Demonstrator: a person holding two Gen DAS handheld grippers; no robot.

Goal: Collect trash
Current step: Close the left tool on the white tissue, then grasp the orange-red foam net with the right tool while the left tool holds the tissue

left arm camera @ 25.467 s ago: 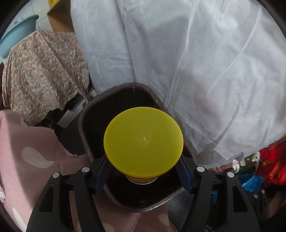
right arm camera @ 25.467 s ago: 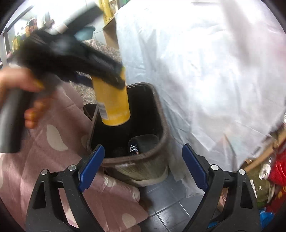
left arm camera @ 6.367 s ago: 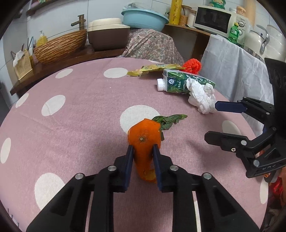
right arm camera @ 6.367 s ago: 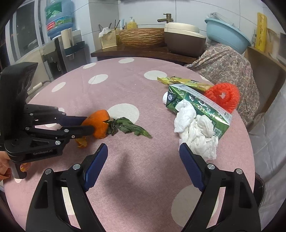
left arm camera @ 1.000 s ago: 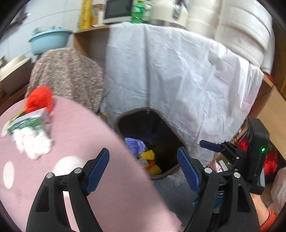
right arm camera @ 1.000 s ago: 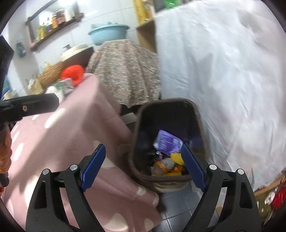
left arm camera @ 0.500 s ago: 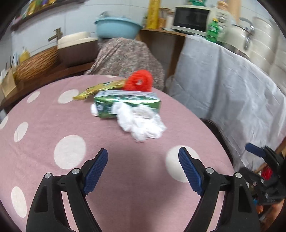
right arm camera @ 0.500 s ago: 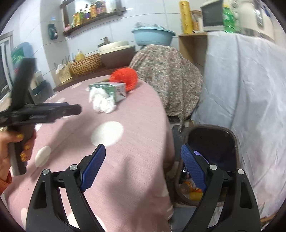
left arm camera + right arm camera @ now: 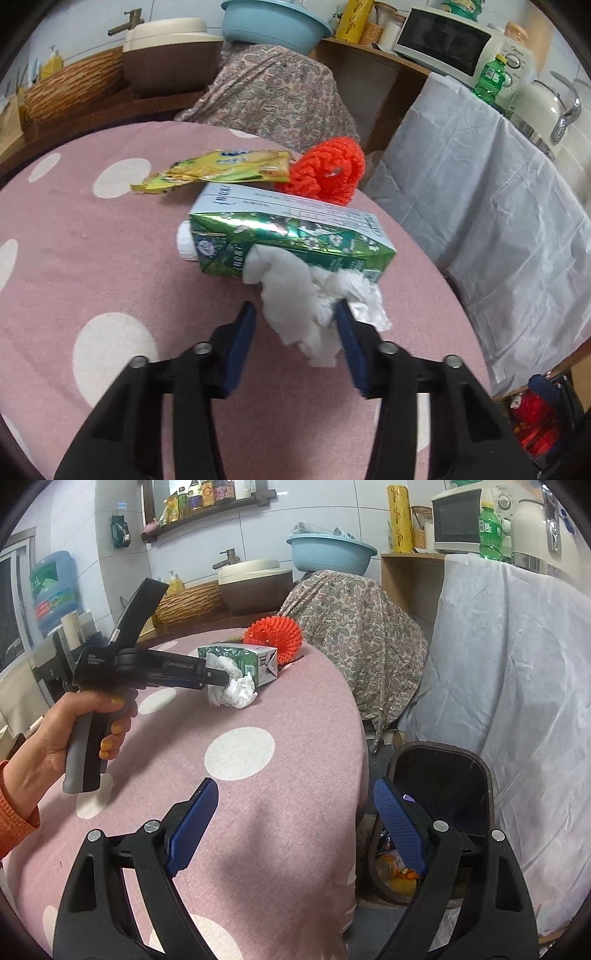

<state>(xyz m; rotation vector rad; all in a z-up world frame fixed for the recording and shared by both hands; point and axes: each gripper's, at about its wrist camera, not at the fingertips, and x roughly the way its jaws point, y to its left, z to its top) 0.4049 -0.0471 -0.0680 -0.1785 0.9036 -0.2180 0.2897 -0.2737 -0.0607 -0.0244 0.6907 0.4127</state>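
Crumpled white tissue [image 9: 295,306] lies on pink dotted table [image 9: 92,236], touching green carton [image 9: 291,236]. Left gripper [image 9: 295,325] straddles it, jaws closing; right pad looks to touch the wad, left pad not yet. Yellow wrapper [image 9: 218,170] & red scrubber [image 9: 325,170] just behind carton. Right gripper [image 9: 295,823] spread wide, empty, near table edge w/ trash bin [image 9: 476,760] beside.

The left gripper [image 9: 218,679] bears "GenRobot.AI" in pale letters on its black side and a small label beginning "Data" above the handle. Print on the carton [image 9: 295,236] and wrapper [image 9: 221,168] is too blurred to read.
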